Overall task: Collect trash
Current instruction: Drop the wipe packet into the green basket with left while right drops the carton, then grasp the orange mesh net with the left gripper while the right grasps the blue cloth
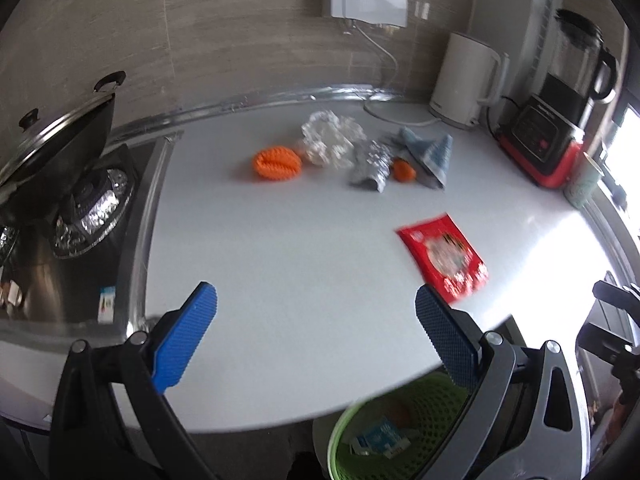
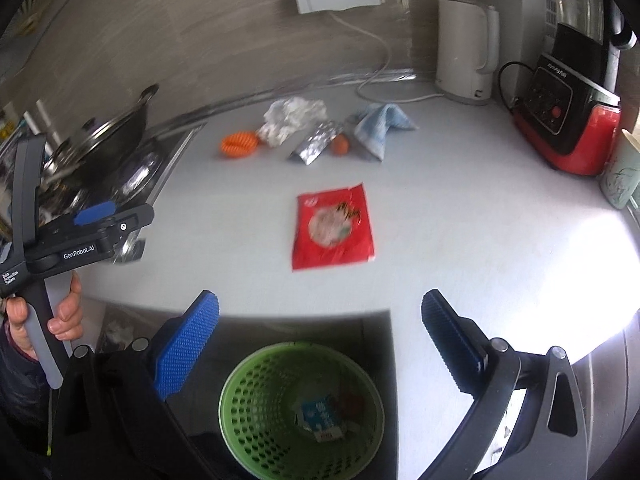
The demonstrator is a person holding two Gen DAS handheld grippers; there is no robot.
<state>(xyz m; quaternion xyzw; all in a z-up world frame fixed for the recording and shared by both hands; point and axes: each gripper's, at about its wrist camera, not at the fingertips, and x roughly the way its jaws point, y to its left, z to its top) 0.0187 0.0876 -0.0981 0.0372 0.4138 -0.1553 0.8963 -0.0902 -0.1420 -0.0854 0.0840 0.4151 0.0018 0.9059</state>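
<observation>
Above the white countertop (image 2: 440, 208), left gripper (image 1: 316, 304) and right gripper (image 2: 320, 308) both gaped wide, empty; only the right view showed the green perforated plastic basket (image 2: 240, 420) whole.

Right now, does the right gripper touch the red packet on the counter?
Apart. In the right wrist view the right gripper is open, and bare counter shows between its fingertips and the red packet.

A home kitchen: a lidded wok (image 1: 60, 140) on a gas stove (image 1: 92, 208), kettle (image 1: 464, 80) and blender (image 1: 560, 96) along the counter (image 1: 300, 260).
</observation>
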